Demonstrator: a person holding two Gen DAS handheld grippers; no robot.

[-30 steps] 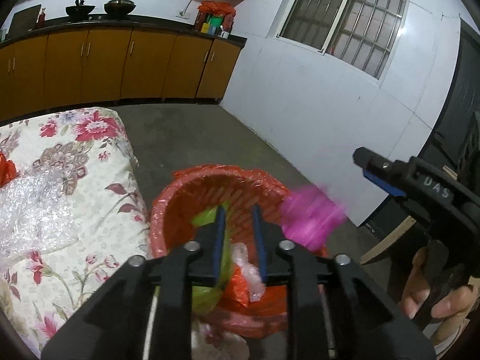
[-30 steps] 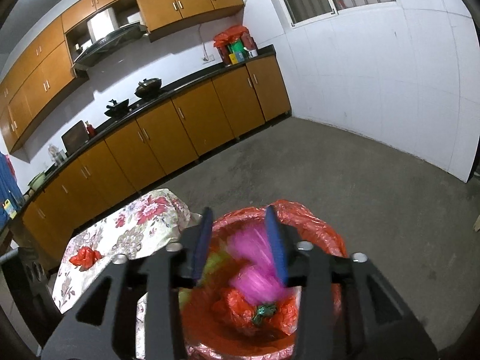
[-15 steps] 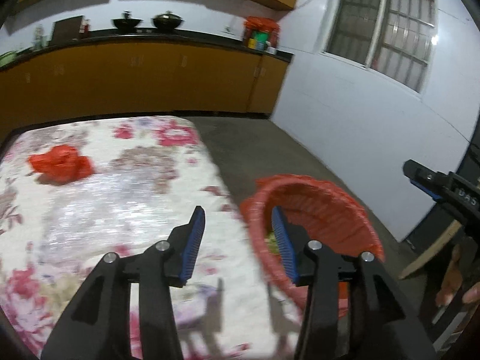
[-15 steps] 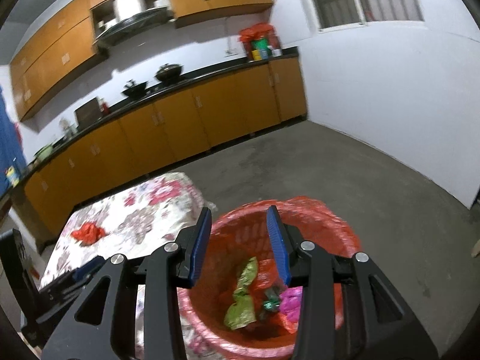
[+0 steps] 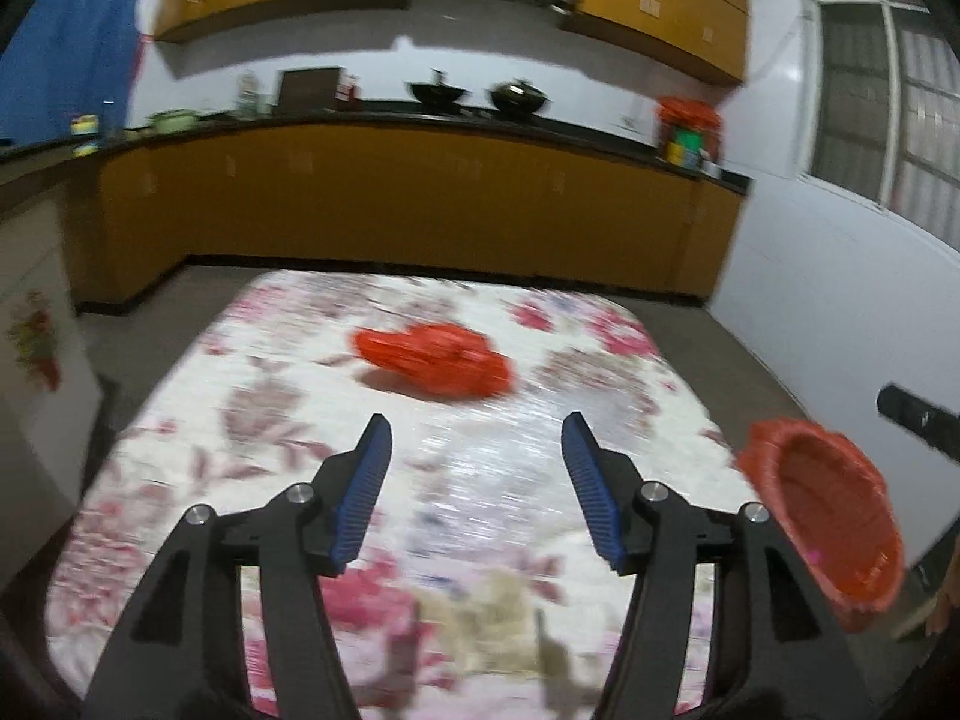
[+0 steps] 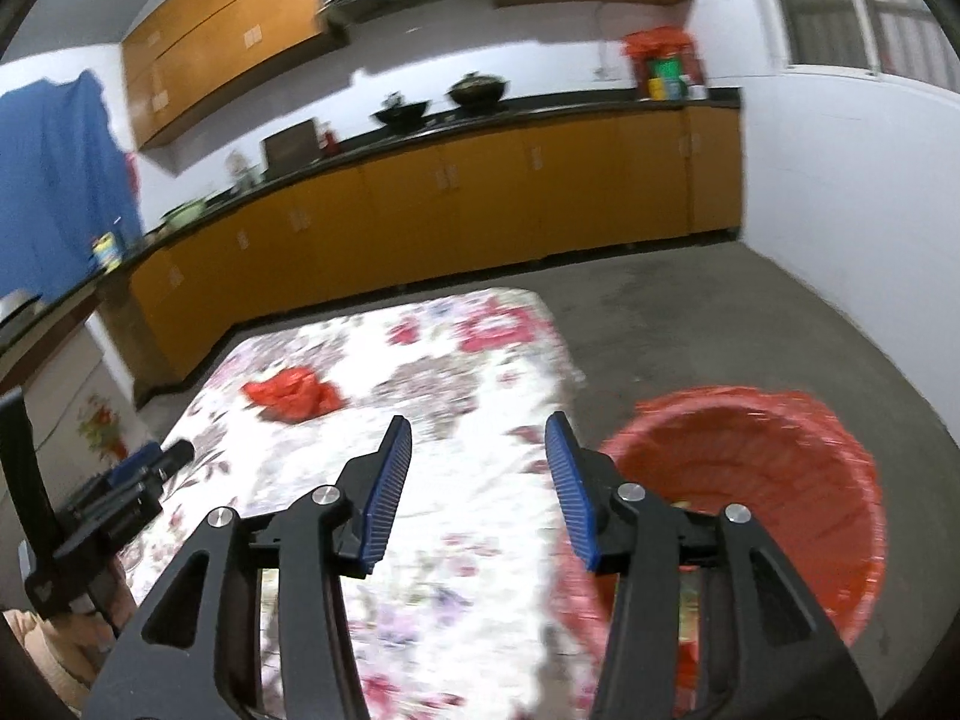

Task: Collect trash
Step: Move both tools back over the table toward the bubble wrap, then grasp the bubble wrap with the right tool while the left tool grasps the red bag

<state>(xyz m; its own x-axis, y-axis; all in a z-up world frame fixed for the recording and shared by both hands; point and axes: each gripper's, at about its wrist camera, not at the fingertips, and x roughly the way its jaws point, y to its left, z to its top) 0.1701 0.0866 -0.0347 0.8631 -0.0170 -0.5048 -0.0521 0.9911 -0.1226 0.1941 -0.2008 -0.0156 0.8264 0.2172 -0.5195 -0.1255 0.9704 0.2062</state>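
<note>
red crumpled plastic bag point(image 5: 433, 360) lies on the floral tablecloth point(image 5: 288, 396), toward the far half of the table, well apart from both tools; we note it as the one piece of trash we can make out on the cloth (both views are blurred). in the right wrist view the same bag point(image 6: 293, 394) sits left of centre on the cloth point(image 6: 480, 516).

left gripper point(image 5: 477, 450): jaws spread and opening, nothing between the blue pads, only tablecloth seen through the gap. it hangs above the near middle of the table, aimed toward the bag.

right gripper point(image 6: 478, 453): jaws also spread and opening, nothing between them. it hangs over the table's right edge, with the red bin point(image 6: 780, 480) just beside its right finger.

the bin, lined with a red bag, stands on the grey floor point(image 6: 690, 324) close against the table's right side; in the left wrist view we see it point(image 5: 834, 534) at the right edge of the frame. its contents are too blurred to tell.

orange cabinets point(image 5: 420, 210) run along the far wall.
</note>
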